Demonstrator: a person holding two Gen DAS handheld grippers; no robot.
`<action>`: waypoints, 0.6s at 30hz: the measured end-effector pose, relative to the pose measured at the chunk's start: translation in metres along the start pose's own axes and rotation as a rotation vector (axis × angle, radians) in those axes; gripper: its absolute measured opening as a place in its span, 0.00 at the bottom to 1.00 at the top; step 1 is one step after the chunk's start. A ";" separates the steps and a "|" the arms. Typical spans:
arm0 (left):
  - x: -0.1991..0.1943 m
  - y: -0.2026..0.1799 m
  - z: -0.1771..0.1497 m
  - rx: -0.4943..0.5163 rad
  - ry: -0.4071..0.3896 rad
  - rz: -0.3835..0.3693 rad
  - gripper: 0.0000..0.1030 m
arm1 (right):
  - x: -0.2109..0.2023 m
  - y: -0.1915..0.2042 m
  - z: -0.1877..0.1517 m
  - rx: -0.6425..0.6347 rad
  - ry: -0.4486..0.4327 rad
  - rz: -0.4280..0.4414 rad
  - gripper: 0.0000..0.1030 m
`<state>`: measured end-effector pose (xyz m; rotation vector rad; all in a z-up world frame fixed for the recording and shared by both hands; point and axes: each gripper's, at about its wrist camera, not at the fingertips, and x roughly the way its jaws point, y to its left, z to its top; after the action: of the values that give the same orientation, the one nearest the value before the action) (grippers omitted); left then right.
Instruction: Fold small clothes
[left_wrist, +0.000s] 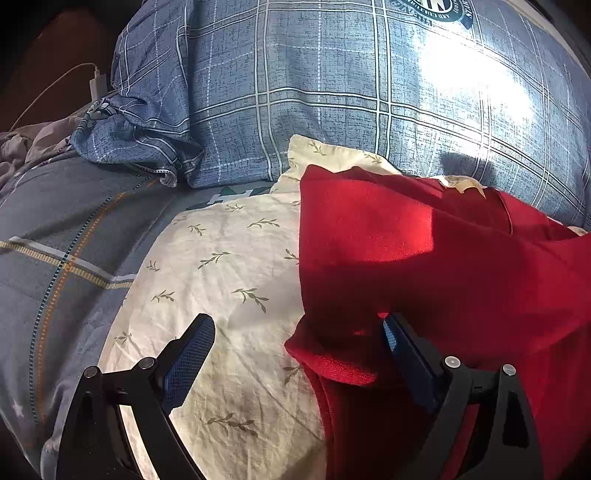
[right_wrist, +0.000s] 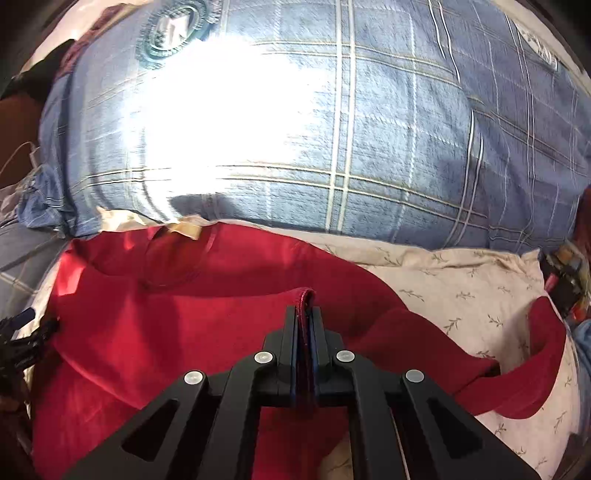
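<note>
The right gripper (right_wrist: 304, 321) is clamped on the shirt's (right_wrist: 184, 314) hem; the left gripper (left_wrist: 295, 328) stands apart, one finger on the cloth. Carry the pinched edge across level (no sagging), then lay it square. The shirt lies mid-frame on the floral sheet (right_wrist: 461, 288), its long axis running left-right, collar upper left.

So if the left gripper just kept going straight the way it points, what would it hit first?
Probably the cream leaf-print sheet beside the red garment's edge. The left gripper has open jaws pointing down at the bed, one finger by the red fabric. Depth is hard to judge.
</note>
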<state>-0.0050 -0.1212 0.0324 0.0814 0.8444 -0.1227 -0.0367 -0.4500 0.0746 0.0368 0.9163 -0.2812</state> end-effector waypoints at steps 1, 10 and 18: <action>0.000 -0.001 0.000 0.005 0.001 0.001 0.90 | 0.011 0.000 -0.001 0.002 0.031 -0.004 0.05; -0.016 0.004 0.002 -0.032 -0.042 -0.033 0.89 | -0.007 -0.003 -0.024 0.114 0.022 0.047 0.36; -0.015 0.010 0.001 -0.070 -0.042 -0.055 0.90 | 0.012 0.081 -0.011 0.031 0.071 0.296 0.33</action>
<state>-0.0122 -0.1100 0.0445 -0.0100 0.8088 -0.1454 -0.0180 -0.3730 0.0513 0.2106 0.9634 -0.0185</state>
